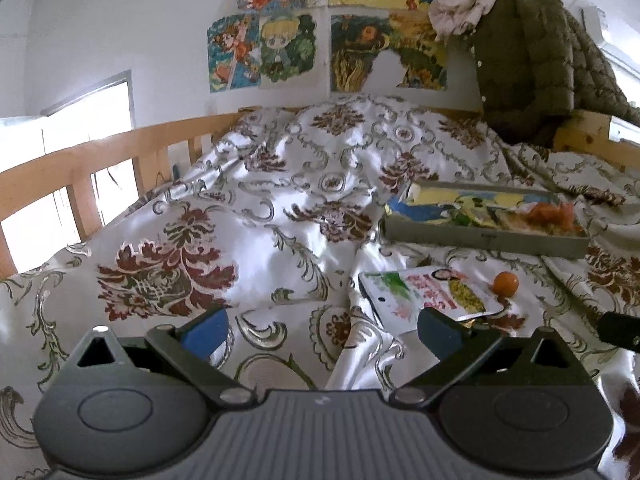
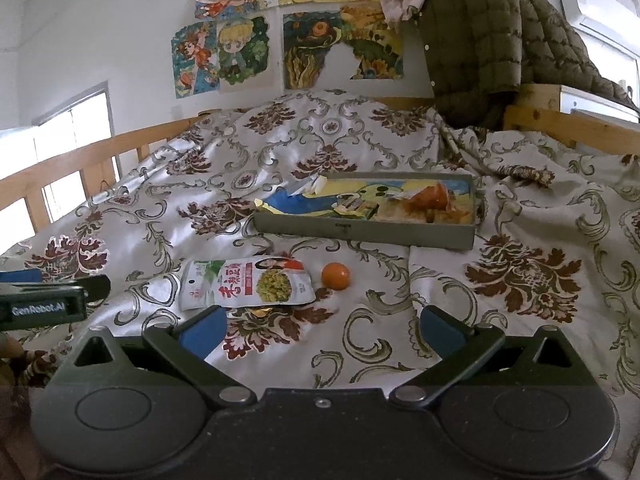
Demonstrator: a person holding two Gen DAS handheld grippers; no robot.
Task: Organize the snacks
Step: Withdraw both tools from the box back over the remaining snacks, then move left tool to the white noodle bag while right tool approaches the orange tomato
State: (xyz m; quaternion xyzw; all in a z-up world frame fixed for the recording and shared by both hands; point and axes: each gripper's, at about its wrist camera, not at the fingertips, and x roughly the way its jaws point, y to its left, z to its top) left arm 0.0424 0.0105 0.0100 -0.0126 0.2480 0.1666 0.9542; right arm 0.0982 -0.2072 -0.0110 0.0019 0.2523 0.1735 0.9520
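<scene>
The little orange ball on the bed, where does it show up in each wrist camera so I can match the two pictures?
Left wrist: orange ball at right of centre, just right of the snack packet.
Right wrist: ball near centre, again just right of the packet.
Shared landmark: the grey tray lies beyond the ball in both.

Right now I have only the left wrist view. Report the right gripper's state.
Observer: The right gripper is open and empty, over the bedspread, short of the snack pouch.
Operator: A finger hides the pouch's near edge here. Describe it.
Observer: The pouch lies flat and whole, with its near edge just beyond the right gripper's left finger.
Operator: Check the orange ball against it.
Observer: The orange ball sits right of the pouch with a gap between them, in front of the tray.
</scene>
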